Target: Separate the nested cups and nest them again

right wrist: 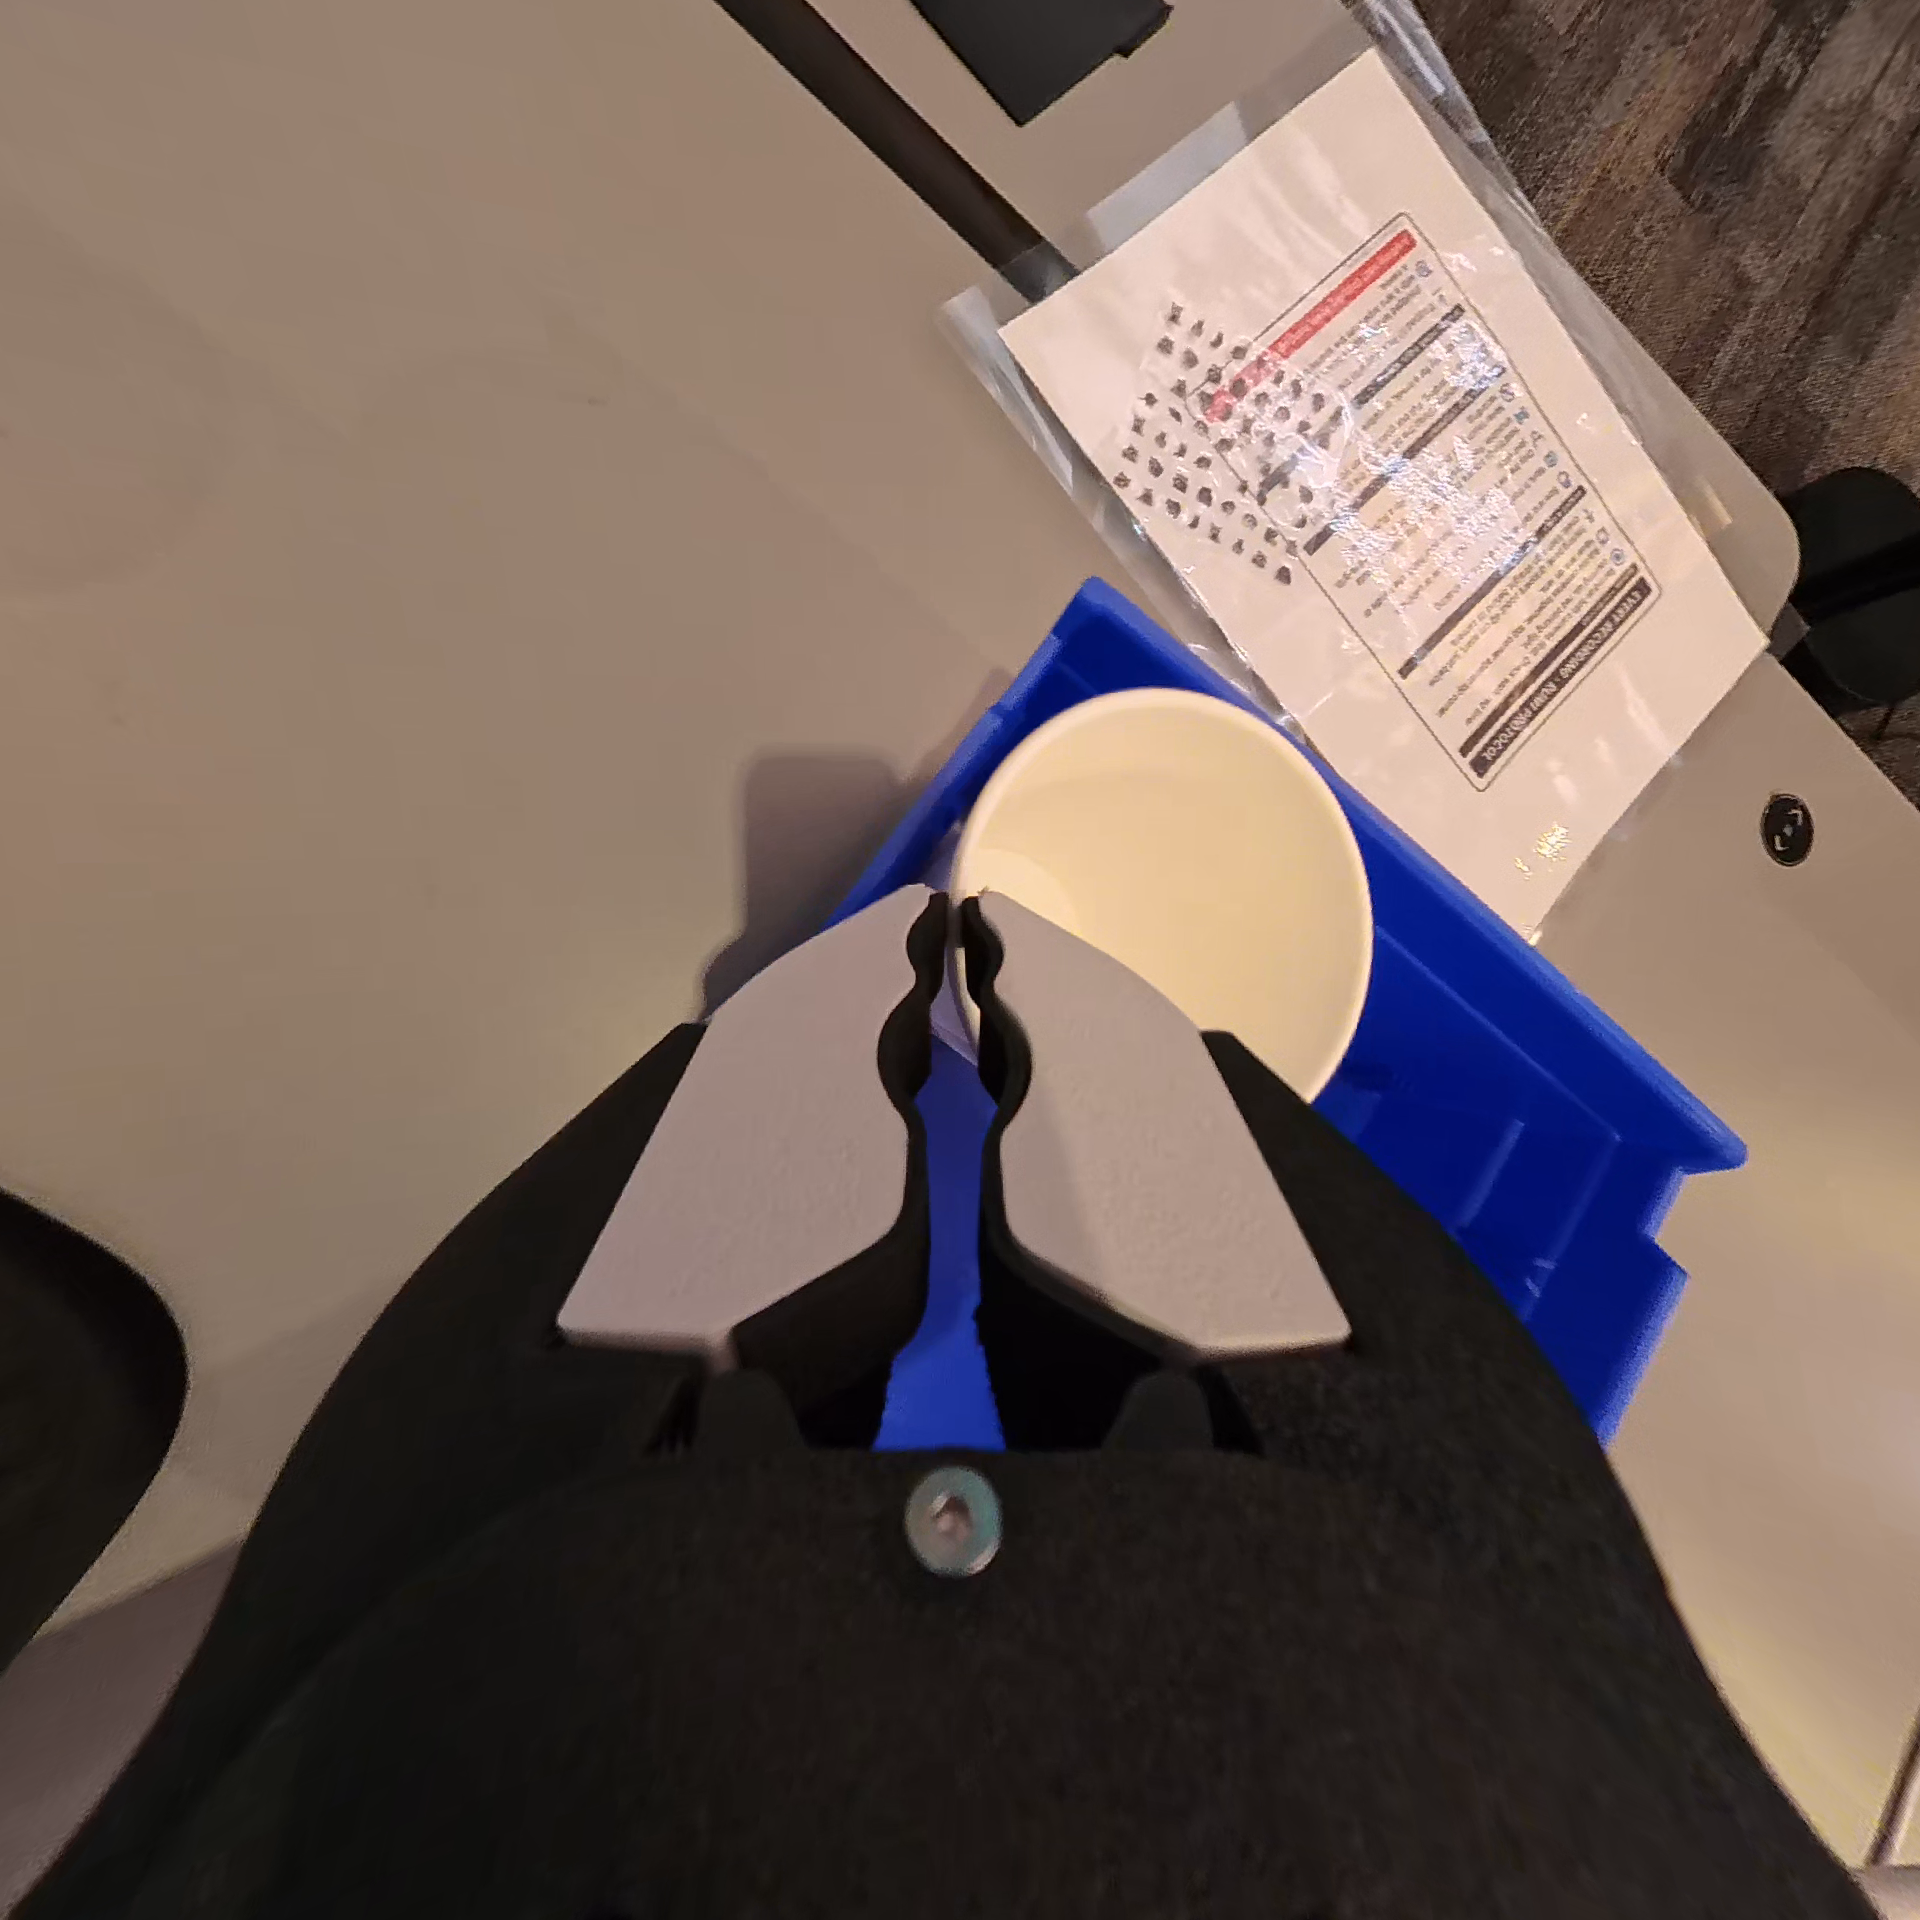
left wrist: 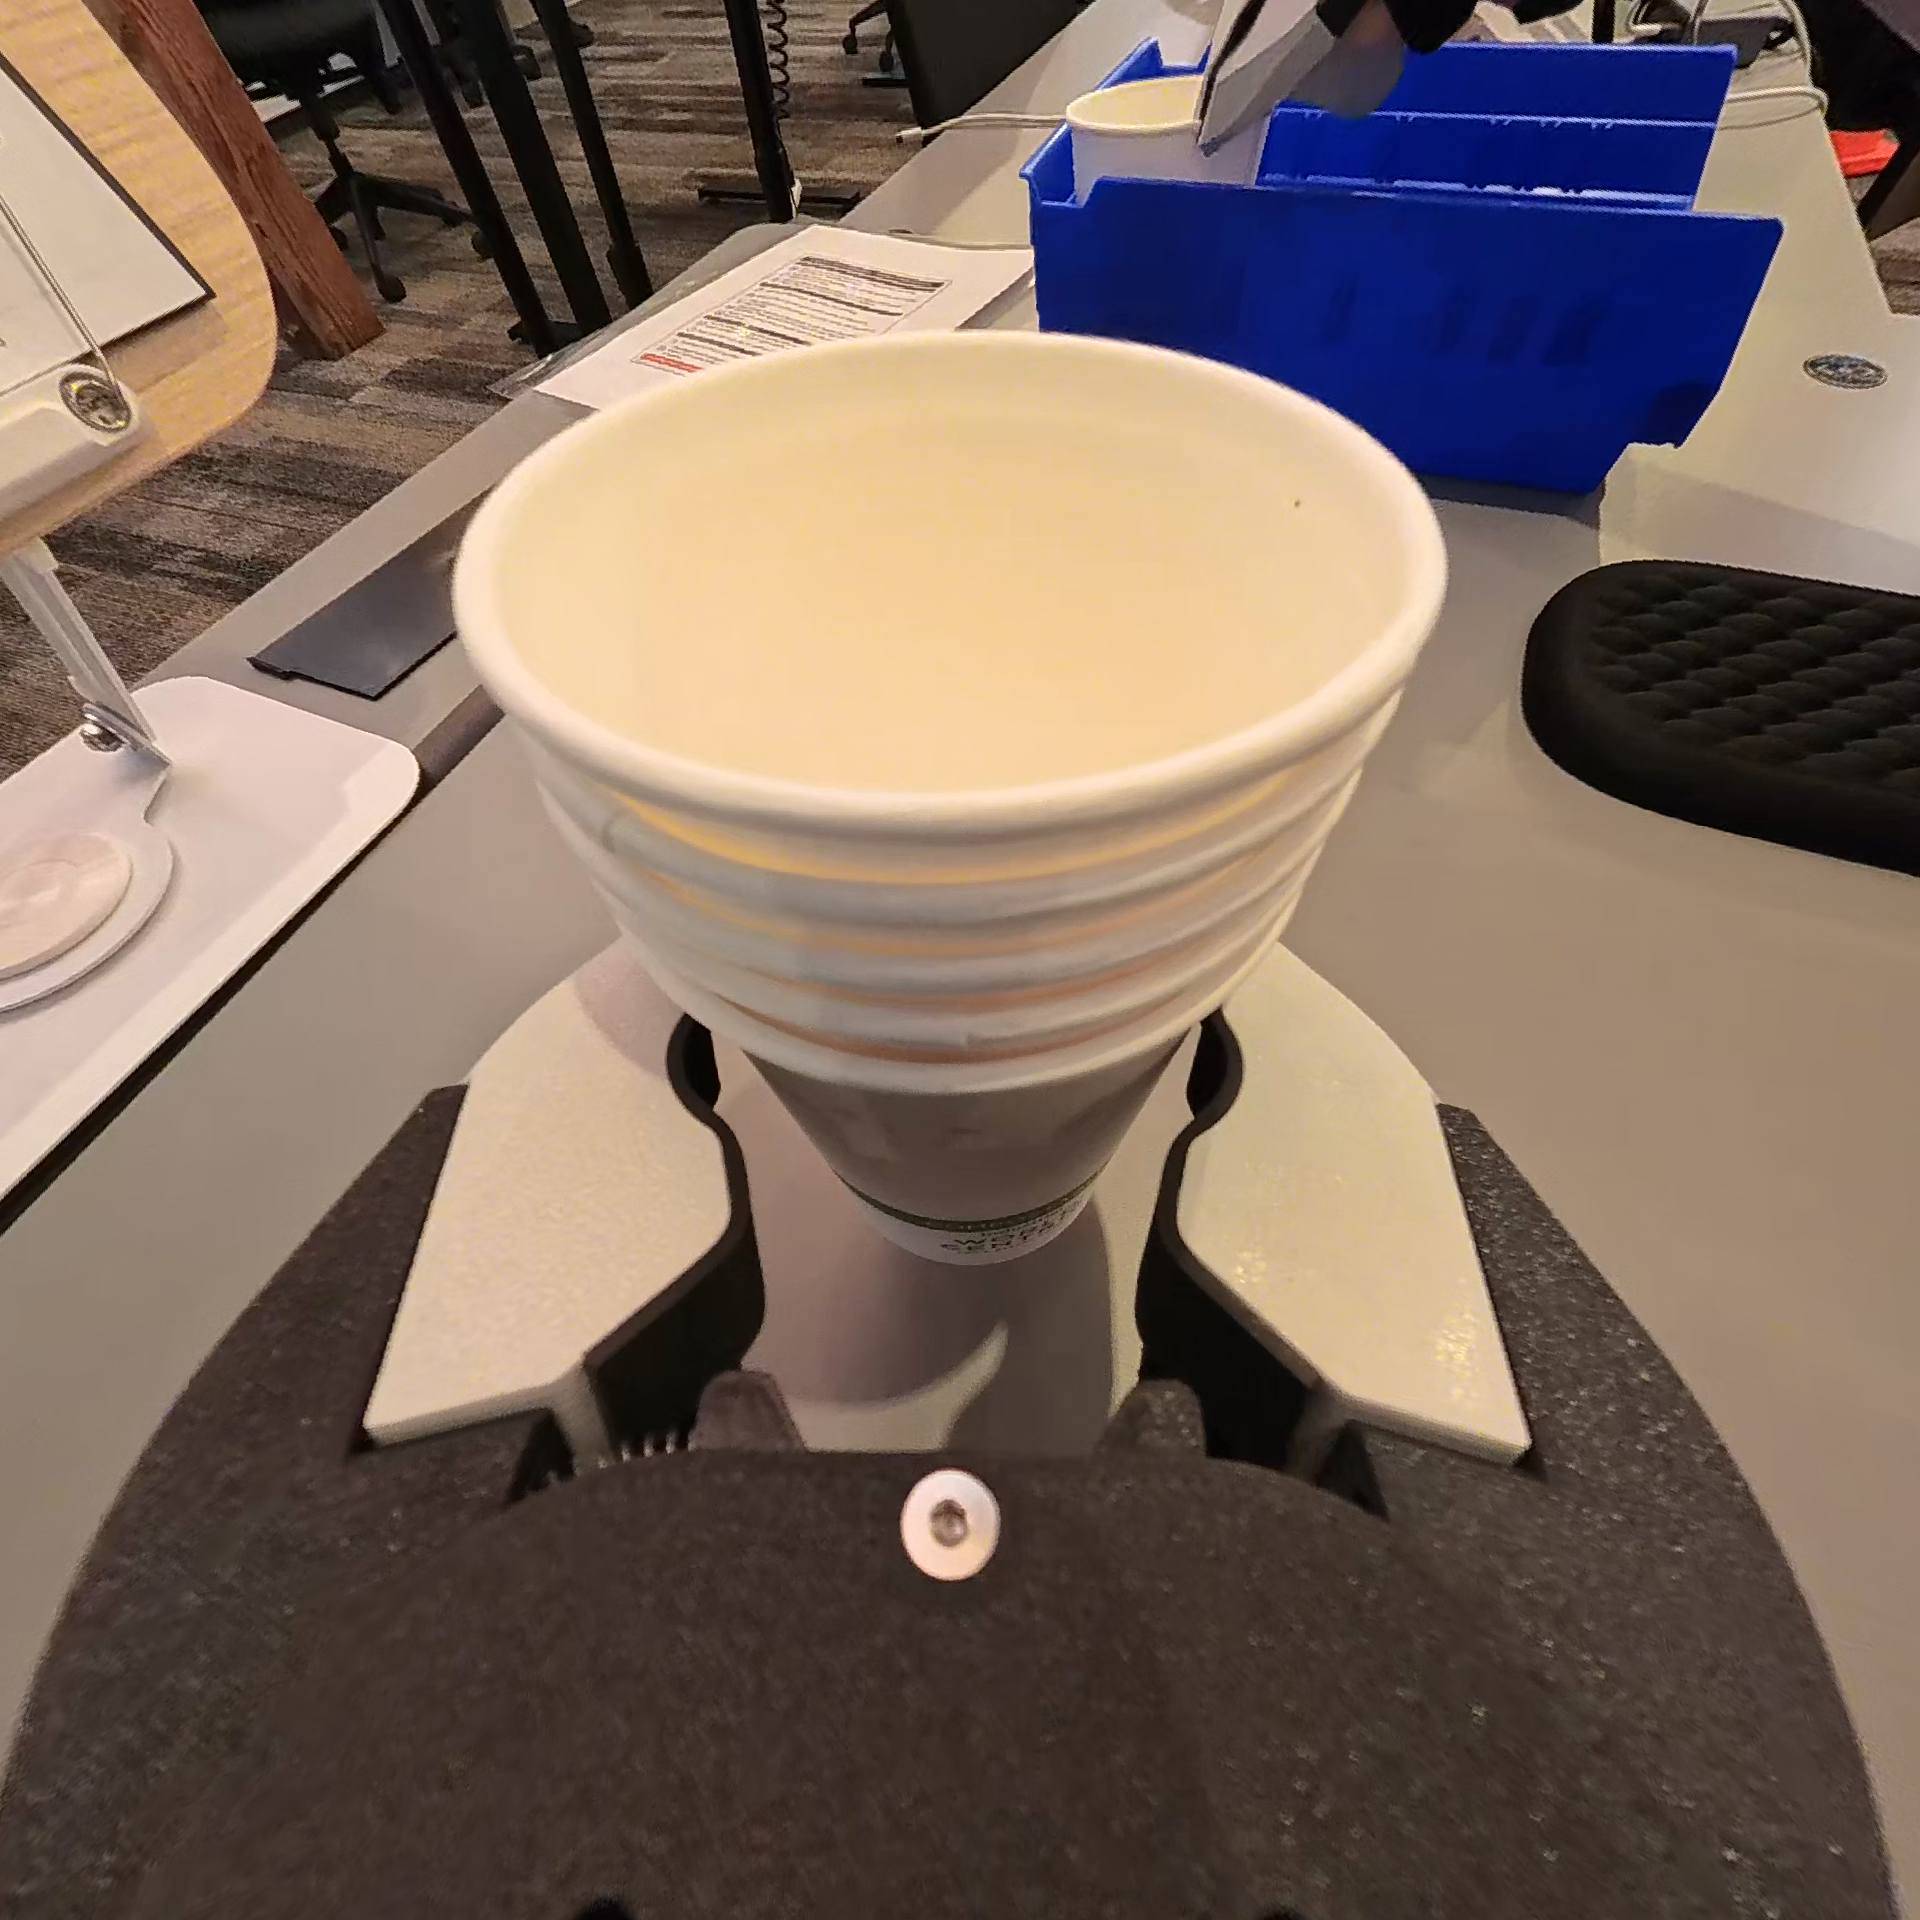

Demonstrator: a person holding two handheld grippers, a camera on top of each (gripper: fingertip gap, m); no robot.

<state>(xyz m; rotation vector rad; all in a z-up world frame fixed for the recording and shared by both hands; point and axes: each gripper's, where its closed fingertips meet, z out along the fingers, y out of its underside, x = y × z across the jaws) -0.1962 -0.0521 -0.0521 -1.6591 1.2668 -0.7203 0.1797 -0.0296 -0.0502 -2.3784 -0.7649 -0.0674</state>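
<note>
— Since these are thin paper cups, how do you reckon the stack of cups will handle?

— Light and easy to crush, I'd judge. The rolled rims are the stiff part; the walls below should dent under a hard squeeze, and the waxy paper may slip. The left claw is clenched around the lower wall of the outermost cup, which seems a fair place for the stack as a whole.

— What does the stack look like?

— Cream inside, white rims layered one over another like steps, a grey printed band near the base. It stands upright over the counter, nearer than the blue bin and well apart from it.

— And the other cup?

— A single cup, same cream inside, sits at the bin's near-left corner in the left wrist view. The right claw has pinched its rim, one finger inside, one outside, nearly closed on the thin wall.

— Good hold?

— Probably the best for one loose cup: the rim resists folding. I can't tell whether the cup rests in the bin or hangs just above it
</note>
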